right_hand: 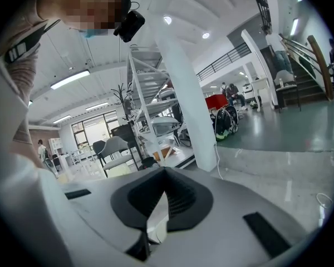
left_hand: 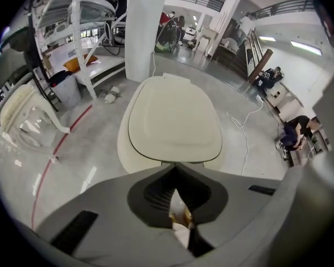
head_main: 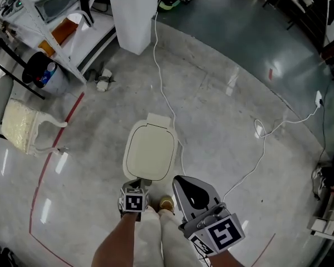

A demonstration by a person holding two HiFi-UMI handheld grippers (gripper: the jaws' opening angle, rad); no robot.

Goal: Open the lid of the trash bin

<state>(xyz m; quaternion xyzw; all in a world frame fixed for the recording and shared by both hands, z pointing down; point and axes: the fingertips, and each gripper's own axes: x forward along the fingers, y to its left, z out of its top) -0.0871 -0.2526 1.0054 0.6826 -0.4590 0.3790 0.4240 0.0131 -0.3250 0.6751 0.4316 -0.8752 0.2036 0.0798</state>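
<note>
Concrete floor, trash bin (left_hand: 172,121) lid down, left gripper (left_hand: 175,166) and right gripper (right_hand: 164,170) fingers closed, empty

The head view looks steeply down on the trash bin (head_main: 150,152); the left gripper view shares it, closer; the right gripper view tilts upward.

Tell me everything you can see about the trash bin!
The trash bin is cream-coloured and looks like plastic. Its rounded, flat lid is shut, with a small hinge tab at the far end. It stands upright on the grey floor, and a white cable runs past its right side. The left hand-held gripper is just over its near edge; I can't tell if they touch.
</note>
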